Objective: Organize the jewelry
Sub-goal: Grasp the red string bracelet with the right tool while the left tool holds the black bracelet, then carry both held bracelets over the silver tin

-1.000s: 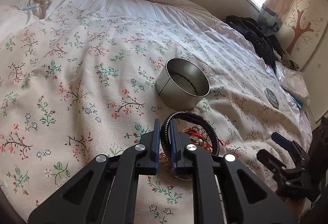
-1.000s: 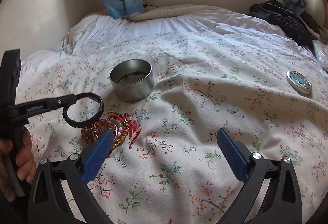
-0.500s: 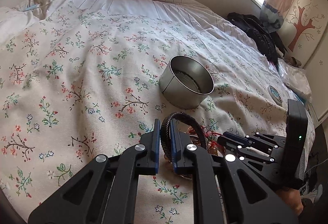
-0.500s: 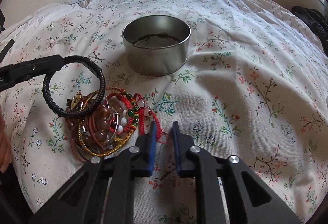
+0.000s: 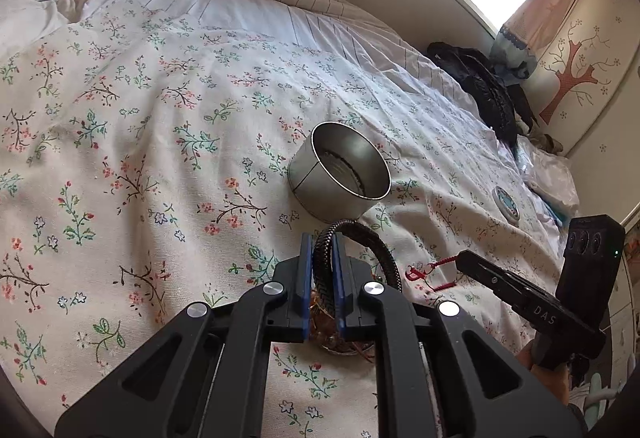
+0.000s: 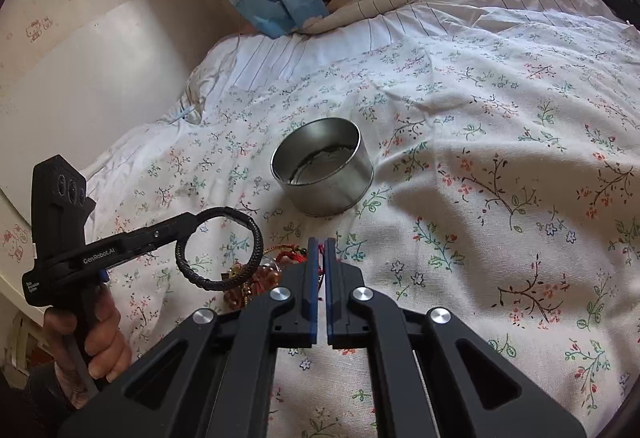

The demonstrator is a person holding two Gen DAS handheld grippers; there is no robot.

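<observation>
- Left wrist view: left gripper [image 5: 319,270] clamps the black braided bracelet [image 5: 362,238] by its band, held above the pile [image 5: 344,342], near the tin [image 5: 340,177]; bracelet likely light, springy, grippy; band edge suits the hold
- Right wrist view: right gripper [image 6: 319,270] pinches a red cord [image 6: 319,250] from the pile [image 6: 256,280]; cord likely limp, prone to snag; bracelet [image 6: 219,250] hangs left of the tin [image 6: 322,167], bed [image 6: 500,157] below

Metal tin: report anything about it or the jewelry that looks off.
The metal tin sits tilted on the soft bedspread, mouth leaning sideways. Its lid lies apart. The remaining jewelry pile is tangled; nothing looks damaged.
</observation>
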